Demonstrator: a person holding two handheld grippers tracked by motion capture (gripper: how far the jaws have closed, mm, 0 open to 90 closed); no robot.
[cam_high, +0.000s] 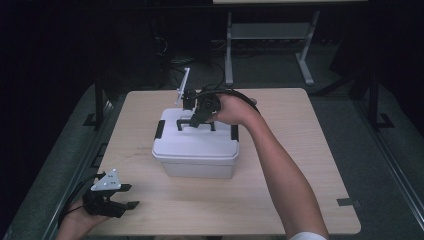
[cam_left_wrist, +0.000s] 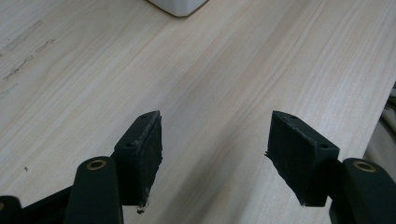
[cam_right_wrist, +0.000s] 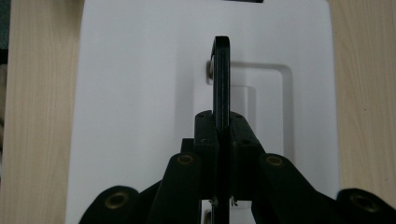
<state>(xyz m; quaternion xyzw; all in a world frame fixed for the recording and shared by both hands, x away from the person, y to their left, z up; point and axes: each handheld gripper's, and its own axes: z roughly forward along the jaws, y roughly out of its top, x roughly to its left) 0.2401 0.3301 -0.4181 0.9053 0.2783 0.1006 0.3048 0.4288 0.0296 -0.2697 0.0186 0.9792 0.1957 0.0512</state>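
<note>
Box handle (cam_right_wrist: 221, 79) stands upright, clamped in right claw (cam_right_wrist: 221, 122); left claw (cam_left_wrist: 215, 154) wide.

Box (cam_high: 196, 150) mid-table (cam_high: 310, 150), right claw (cam_high: 196, 119) atop its lid handle (cam_right_wrist: 221, 79); left claw (cam_high: 127, 197) at near-left corner.

The right forearm (cam_high: 280, 170) reached forward across the table, its hand (cam_high: 232, 109) tilting the right gripper (cam_high: 196, 120) downward with jaws pinched together. The left gripper (cam_high: 127, 199) rested low at the near-left corner, jaws spread wide
</note>
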